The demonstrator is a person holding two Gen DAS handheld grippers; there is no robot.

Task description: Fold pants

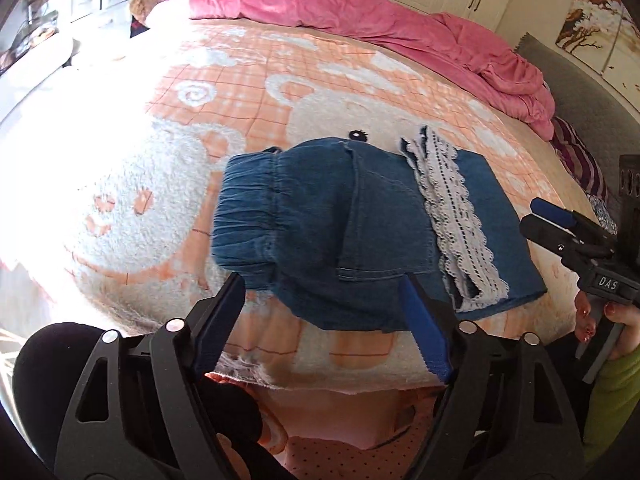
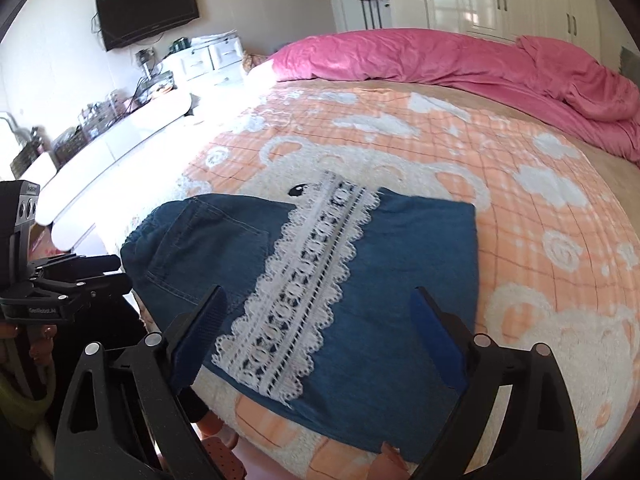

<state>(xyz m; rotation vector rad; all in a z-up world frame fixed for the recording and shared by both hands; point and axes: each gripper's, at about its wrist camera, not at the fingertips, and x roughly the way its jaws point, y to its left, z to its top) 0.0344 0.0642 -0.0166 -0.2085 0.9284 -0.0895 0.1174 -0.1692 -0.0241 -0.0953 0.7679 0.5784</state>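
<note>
- Pants: blue denim, lying folded on the bed near its front edge, on an orange-and-white bear-patterned blanket. The bundle's long axis runs across both views, side to side, roughly along the bed's front edge.
- Waistband: the gathered elastic end, at the left of the bundle in the left wrist view. A white lace trim crosses the denim nearer the other end, laid over the fold.
- Left tongs: jaws wide, nothing between the pads. They hang just in front of the waistband half, with the near denim edge showing between the fingertips; contact cannot be told.
- Right tongs: jaws wide and empty. They hang over the lace-trim half, the lace band and the plain folded denim beyond it showing between the two fingers.
- Governing relation: each tongs faces its own end of the long axis, left to the waistband, right to the folded end. Neither is clearly the nearer; both stand just off the cloth.
- Judgement: the fold looks largely made. Any further fold would probably bring one short end over the other along this axis, or the bundle may only need smoothing.
- Surroundings: a pink duvet heaped at the far side of the bed, well apart from the pants.
</note>
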